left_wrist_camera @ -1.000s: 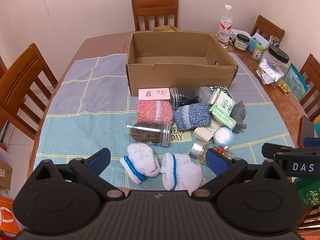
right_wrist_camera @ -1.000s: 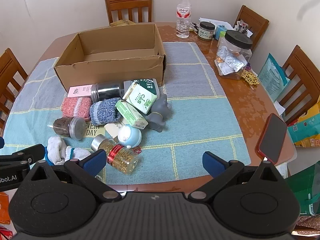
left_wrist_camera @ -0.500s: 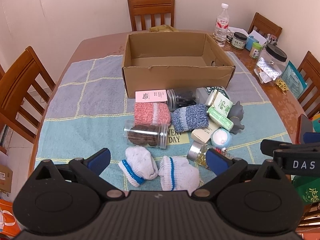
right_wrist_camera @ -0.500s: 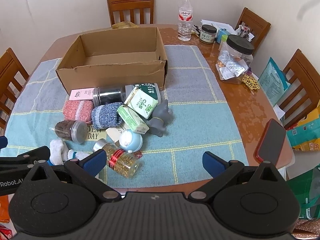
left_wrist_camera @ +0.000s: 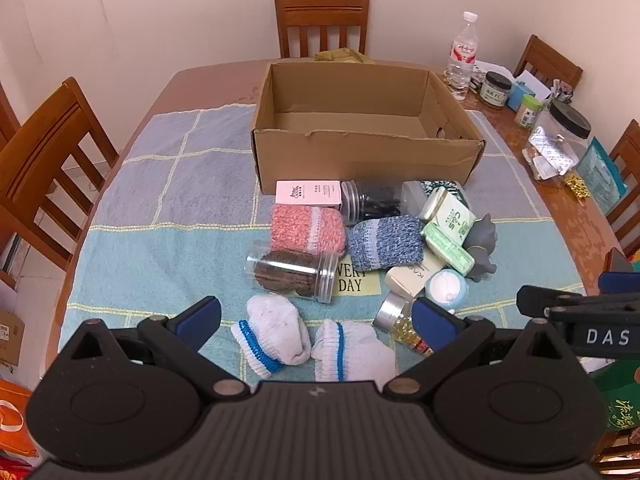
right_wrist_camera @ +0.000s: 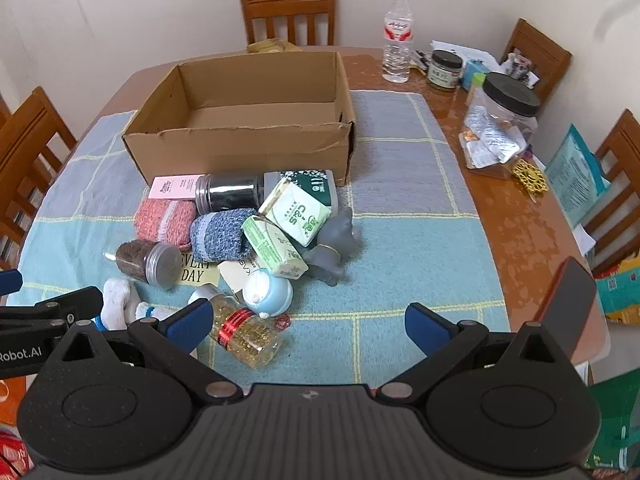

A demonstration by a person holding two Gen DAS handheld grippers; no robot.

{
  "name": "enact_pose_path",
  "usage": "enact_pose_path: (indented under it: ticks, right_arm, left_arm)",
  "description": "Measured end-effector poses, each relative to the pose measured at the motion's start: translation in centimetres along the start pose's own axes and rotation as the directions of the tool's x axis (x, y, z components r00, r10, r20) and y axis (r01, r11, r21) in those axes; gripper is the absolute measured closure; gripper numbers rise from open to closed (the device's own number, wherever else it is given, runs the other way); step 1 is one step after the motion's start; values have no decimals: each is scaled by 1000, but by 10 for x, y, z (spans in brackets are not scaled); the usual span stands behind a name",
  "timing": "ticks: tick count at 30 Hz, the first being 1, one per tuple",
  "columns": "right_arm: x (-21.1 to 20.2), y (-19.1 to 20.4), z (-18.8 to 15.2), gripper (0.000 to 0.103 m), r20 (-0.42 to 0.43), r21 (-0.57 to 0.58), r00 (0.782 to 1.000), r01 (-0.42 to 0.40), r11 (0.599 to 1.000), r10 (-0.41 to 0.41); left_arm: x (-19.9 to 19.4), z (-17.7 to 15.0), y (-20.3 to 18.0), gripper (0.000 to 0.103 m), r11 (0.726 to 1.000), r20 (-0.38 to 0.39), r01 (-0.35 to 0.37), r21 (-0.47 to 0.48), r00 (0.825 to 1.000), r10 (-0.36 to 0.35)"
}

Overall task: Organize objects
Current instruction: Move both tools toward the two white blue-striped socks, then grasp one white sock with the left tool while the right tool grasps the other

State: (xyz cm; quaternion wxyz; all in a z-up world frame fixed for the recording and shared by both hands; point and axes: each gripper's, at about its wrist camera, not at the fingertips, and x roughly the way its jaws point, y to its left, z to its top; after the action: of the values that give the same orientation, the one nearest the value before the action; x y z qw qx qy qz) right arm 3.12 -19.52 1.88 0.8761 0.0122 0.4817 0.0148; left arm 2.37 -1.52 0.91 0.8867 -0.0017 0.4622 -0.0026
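An open, empty cardboard box stands mid-table on a blue checked cloth. In front of it lies a pile: a pink box, a pink sock roll, a blue sock roll, a clear jar of brown pieces, a dark jar, green packets, a grey toy, a pale blue round item and a bottle of yellow capsules. Two white socks lie nearest my left gripper, which is open above them. My right gripper is open over the cloth, holding nothing.
Wooden chairs ring the table. At the right edge stand a water bottle, small jars, a large clear jar with a black lid, a teal packet and a phone. Bare cloth lies right of the pile.
Both grippers have drawn back and risen slightly, so the box and pile sit a little farther off. Both stay open and nothing on the table has moved.
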Motion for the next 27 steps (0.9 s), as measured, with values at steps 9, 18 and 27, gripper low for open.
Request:
enact_pose_path:
  ticks: [9,18,27]
  right_arm:
    - [20,-7,1,0,-11,-79,998,-67,995,66]
    - [37,-2,-12,0,-3,-127,993,-121,985,122]
    - [38,16,-40,0,44,-149,986,-153,977,161]
  left_arm:
    - [17,-12,-2,2,1000,5,-27,-2,1000,27]
    - [34,-29,13,2,1000,-14,-6,-6,1000,6]
    - [53,-43,35,2,989,-34,67,134,997,-63]
